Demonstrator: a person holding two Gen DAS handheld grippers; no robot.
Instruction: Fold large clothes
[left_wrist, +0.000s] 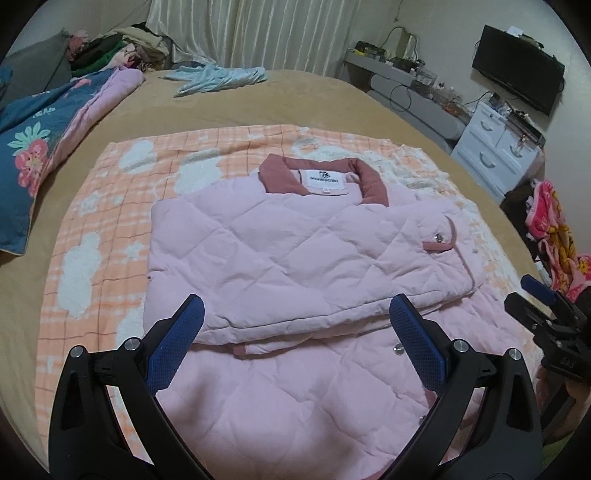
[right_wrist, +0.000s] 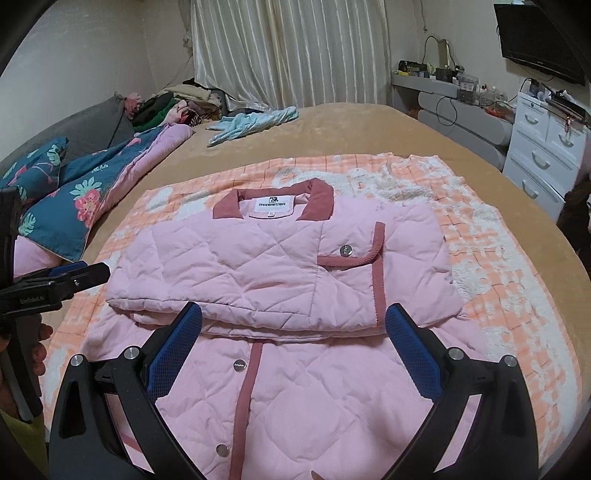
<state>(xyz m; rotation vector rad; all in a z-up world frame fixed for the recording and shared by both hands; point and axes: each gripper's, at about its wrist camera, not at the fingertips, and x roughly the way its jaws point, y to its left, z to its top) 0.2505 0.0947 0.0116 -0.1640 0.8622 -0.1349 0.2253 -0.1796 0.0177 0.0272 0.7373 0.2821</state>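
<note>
Item: jacket (right_wrist: 280, 266), pink quilted, dark-pink collar (right_wrist: 273, 201) and placket trim. Lies on the orange check blanket (right_wrist: 476, 236), collar at the far end. Both sleeves folded in across the chest; hem half lies flat, unfolded, on the near side of the sleeve fold.

Left gripper (left_wrist: 295, 325): fingers wide apart, holding nothing, poised over the near edge of the sleeve fold. Right gripper (right_wrist: 293, 328): likewise apart and empty, over the same edge, right of the placket.

Step judged in hand: bring the hem half up over the chest. To do it well: take the two hem corners, one per gripper, pinch all quilted layers, lift evenly, lay the hem at the collar, keep the sleeves from sliding out.

Views compared, relative to the jacket:
- Right wrist: shows the placket, three snaps, trim-edged pocket flap (right_wrist: 351, 254); left gripper seen side-on at the jacket's left edge.
- Left wrist: shows the jacket's left flank and the right gripper off its right side; placket mostly hidden.
- Hem corners: in neither view.
</note>
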